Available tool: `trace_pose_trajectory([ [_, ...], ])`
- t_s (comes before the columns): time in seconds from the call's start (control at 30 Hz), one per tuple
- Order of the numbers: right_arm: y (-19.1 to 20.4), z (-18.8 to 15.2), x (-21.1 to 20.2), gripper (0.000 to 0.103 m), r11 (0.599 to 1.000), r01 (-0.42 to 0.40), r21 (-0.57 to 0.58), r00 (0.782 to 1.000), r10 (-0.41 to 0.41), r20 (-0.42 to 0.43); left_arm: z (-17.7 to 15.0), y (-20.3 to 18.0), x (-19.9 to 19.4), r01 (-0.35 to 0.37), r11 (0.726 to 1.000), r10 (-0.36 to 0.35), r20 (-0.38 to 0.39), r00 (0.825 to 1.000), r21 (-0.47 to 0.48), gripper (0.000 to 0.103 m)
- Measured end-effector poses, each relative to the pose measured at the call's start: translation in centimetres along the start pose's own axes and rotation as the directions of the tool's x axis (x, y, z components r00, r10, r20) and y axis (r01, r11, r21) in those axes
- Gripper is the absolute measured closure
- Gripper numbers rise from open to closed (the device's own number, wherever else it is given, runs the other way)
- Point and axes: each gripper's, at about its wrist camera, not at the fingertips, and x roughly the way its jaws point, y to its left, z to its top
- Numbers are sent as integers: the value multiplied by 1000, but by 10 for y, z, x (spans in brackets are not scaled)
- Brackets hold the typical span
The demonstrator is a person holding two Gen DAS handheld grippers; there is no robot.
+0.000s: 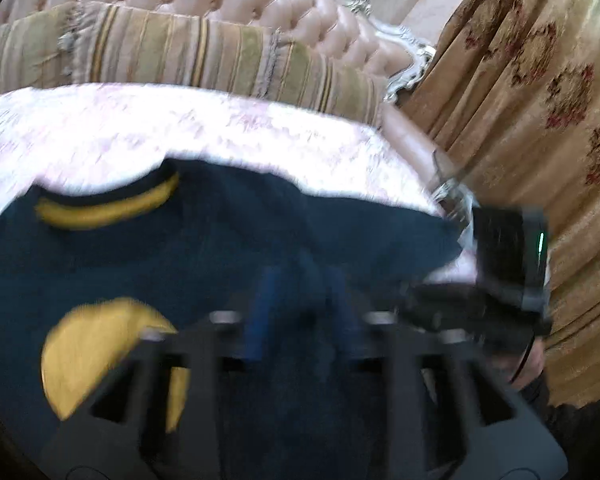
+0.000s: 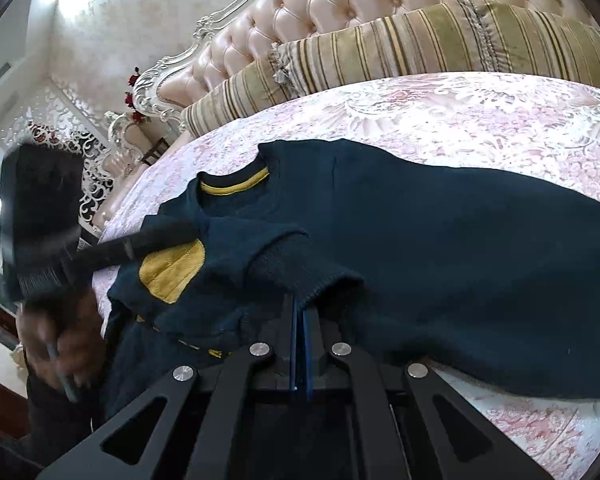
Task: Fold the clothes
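The right claw (image 2: 301, 312) grips the navy sweater's (image 2: 440, 240) cuff on the bedspread (image 2: 460, 120); the left claw (image 1: 300, 280) clenches its fabric.

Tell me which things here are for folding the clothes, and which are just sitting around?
For the folding:
- dark blue sweater with yellow elbow patch
- right claw, shut on the sweater's ribbed cuff
- left claw, shut on the sweater

Just there:
- striped pillows
- pink bedspread
- tufted headboard
- flowered curtain
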Motion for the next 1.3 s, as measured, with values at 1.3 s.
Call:
trace_pose_trajectory([
  [1.3,-32,4,6,81,954,-228,193,971,238,-29,-61,-48,31,-103,932,125,-41,991,347,81],
])
